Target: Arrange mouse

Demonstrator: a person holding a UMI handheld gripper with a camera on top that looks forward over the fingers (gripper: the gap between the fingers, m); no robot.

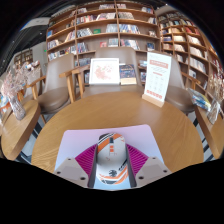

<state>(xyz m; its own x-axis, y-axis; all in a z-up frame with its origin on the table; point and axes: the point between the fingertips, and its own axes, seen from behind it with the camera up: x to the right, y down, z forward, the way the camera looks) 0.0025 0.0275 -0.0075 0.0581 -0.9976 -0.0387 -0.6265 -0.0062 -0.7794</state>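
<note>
A white-grey mouse [112, 158] with orange and dark stripes sits between my fingers, its tail end toward the camera. My gripper [112, 162] is shut on it, and both magenta pads [88, 160] press against its sides. Under and around the mouse lies a pale lavender mouse mat [80, 140] on the round wooden table [110, 108]. I cannot tell whether the mouse rests on the mat or hangs just above it.
A white standing sign [157, 80] is at the table's far right edge. Beyond the table a display board [104, 70] stands on another table, with wooden chairs [57, 78] around it. Bookshelves [110, 22] fill the back wall.
</note>
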